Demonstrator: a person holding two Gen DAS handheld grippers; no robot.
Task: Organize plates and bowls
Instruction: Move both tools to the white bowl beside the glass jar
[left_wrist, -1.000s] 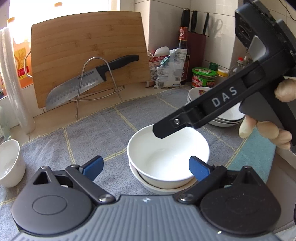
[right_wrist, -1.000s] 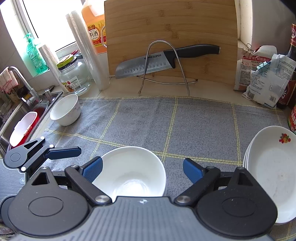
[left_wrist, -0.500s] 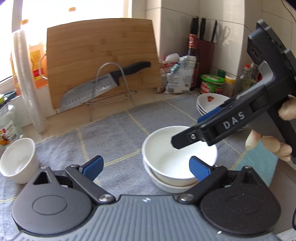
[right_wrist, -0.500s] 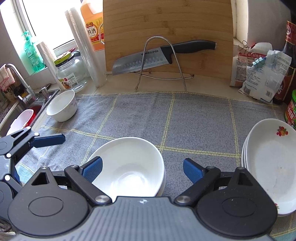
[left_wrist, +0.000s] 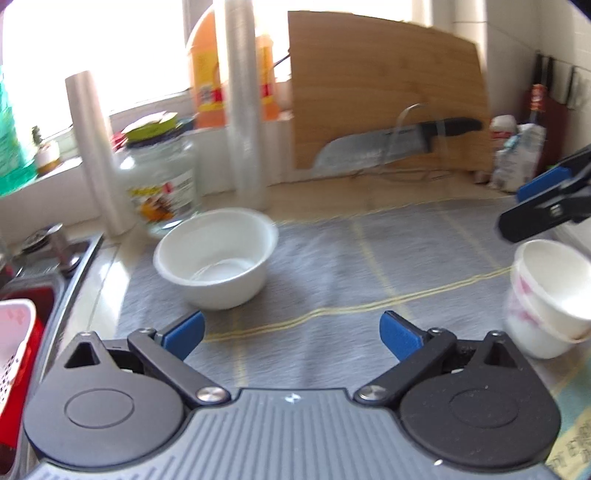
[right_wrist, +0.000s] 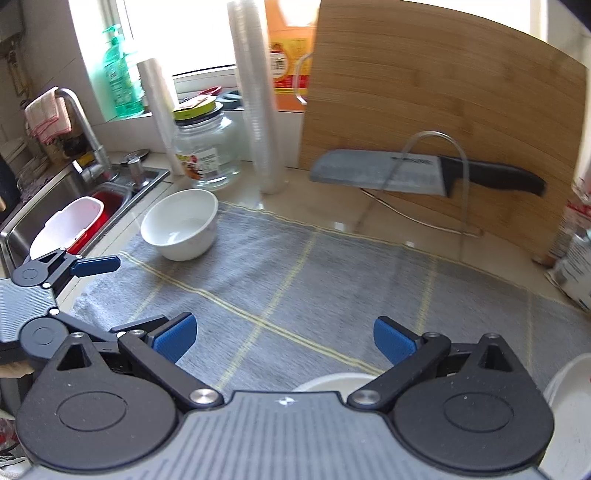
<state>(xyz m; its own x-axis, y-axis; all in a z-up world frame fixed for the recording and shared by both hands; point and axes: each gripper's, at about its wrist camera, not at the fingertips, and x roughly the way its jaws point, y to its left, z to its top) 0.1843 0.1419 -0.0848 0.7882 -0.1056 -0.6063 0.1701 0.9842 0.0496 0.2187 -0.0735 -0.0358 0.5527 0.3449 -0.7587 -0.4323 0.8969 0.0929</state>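
Bowls are what we are gathering, and the lone white bowl (left_wrist: 216, 258) is sitting on the grey dish mat (left_wrist: 369, 266) near the sink (right_wrist: 66, 199), just ahead of our left gripper (left_wrist: 291, 332), which is gaping wide and gripping nothing. We judge the step in hand to be reaching for that bowl. To do it well, we are wanting one finger inside the rim and one outside, closing gently, then lifting straight before carrying it to the stacked bowls (left_wrist: 546, 299) on the right. Our right gripper (right_wrist: 284, 334) is likewise spread and empty, hovering over the mat with the stack's rim peeking under it. Compared with a second ago, our left view has swung away from the stack toward the single bowl, and the right has turned that way too.
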